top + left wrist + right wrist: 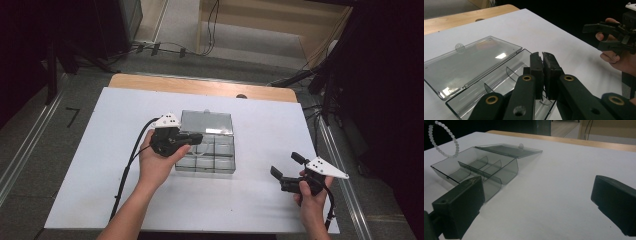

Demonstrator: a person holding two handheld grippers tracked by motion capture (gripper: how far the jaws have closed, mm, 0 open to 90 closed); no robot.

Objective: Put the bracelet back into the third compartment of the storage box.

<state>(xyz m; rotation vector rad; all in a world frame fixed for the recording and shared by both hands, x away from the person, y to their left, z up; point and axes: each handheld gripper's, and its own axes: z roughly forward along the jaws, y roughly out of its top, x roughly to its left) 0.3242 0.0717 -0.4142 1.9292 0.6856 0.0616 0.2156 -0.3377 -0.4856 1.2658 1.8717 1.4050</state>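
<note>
Dangling from the pressed-together left tongs (542, 56), a bead bracelet (442, 140); right tongs (536, 202) spread.

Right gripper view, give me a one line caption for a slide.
Open right gripper faces a clear compartment box with its lid laid back; a white bead bracelet hangs above it.

The box (499, 75) looks like smoky clear plastic, glossy, lid (466, 62) catching glare. Bead loop (444, 140) is frosted white, semi-matt. Claw pads (541, 72) are matt black and a bit rough. Counter (260, 200) is smooth matt white, with a wood edge (200, 86).
</note>
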